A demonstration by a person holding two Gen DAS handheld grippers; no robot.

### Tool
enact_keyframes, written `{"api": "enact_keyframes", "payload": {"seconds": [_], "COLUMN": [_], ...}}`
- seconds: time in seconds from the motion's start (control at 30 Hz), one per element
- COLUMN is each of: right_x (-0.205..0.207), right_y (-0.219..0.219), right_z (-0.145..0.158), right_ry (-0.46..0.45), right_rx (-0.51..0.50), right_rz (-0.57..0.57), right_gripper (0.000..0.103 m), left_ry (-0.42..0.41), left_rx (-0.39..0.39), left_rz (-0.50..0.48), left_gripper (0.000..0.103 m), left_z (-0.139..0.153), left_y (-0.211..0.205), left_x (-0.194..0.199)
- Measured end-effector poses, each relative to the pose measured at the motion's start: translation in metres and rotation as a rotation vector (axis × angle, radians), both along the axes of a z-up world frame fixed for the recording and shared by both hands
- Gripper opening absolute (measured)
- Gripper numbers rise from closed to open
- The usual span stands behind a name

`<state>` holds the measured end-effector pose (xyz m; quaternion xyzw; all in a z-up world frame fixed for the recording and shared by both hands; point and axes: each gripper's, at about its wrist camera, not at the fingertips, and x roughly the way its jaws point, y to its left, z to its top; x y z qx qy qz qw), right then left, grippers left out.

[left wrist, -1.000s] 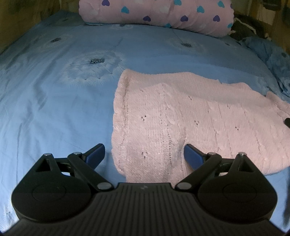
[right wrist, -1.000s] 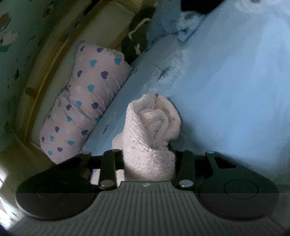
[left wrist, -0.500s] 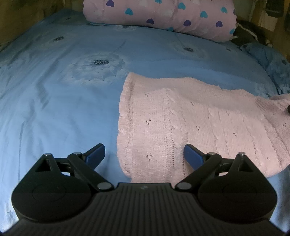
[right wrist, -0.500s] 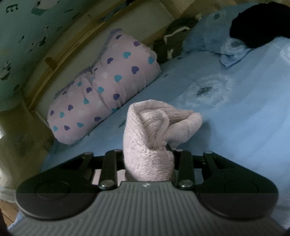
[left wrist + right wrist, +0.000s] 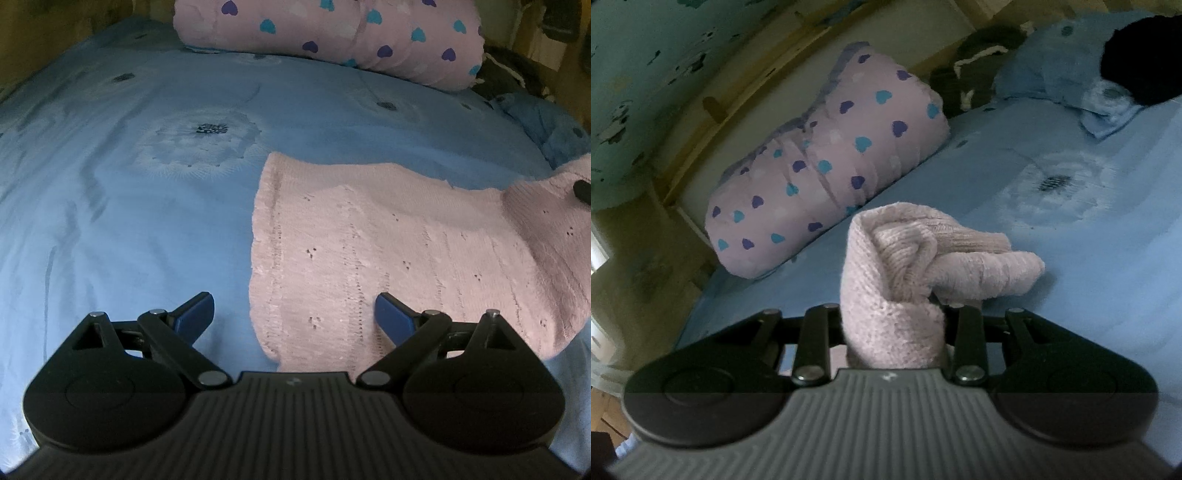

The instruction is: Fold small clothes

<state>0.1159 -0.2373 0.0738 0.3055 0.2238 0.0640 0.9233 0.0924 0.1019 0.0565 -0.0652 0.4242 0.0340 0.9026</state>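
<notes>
A pale pink knitted garment (image 5: 369,251) lies spread on the blue bedsheet (image 5: 129,206). My left gripper (image 5: 294,314) hovers open over its near left edge, blue pads wide apart, nothing between them. In the right wrist view my right gripper (image 5: 894,317) is shut on a bunched end of the same pink knit (image 5: 905,269), lifted above the bed; its pads are hidden by the fabric. At the right edge of the left wrist view that raised part of the garment (image 5: 554,206) rises, with a dark tip of the right gripper (image 5: 583,190) showing.
A pink pillow with blue and purple hearts (image 5: 332,33) lies along the head of the bed. Blue bedding (image 5: 1071,88) and a dark garment (image 5: 1137,70) are heaped at the far right corner. A wooden bed frame (image 5: 746,88) and a green wall lie beyond.
My right gripper has risen and rolled with the pink knit in it, so the garment's right side lifts off the sheet. The left gripper has barely moved and stays open.
</notes>
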Motion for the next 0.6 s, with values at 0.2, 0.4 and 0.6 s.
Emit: {"api": "enact_keyframes", "payload": {"seconds": [0.2,0.4,0.6], "right_x": [0.007,0.009,0.008], "right_y": [0.024,0.052,0.084], "right_z": [0.011,0.019,0.025], "right_ry": [-0.009,-0.031,-0.059], "right_rx": [-0.002,-0.031,-0.052], "right_rz": [0.026,0.062,0.119], "right_gripper": [0.035,0.035,0.035], "left_ry": [0.010,0.011,0.016], "left_rx": [-0.013,-0.018,-0.030], "left_rz": [0.012,0.024,0.051], "left_gripper": [0.096,0.096,0.096], "left_z": [0.000,0.001,0.001], "left_y": [0.009,0.019,0.032], "left_x": [-0.001,-0.004,-0.007]}}
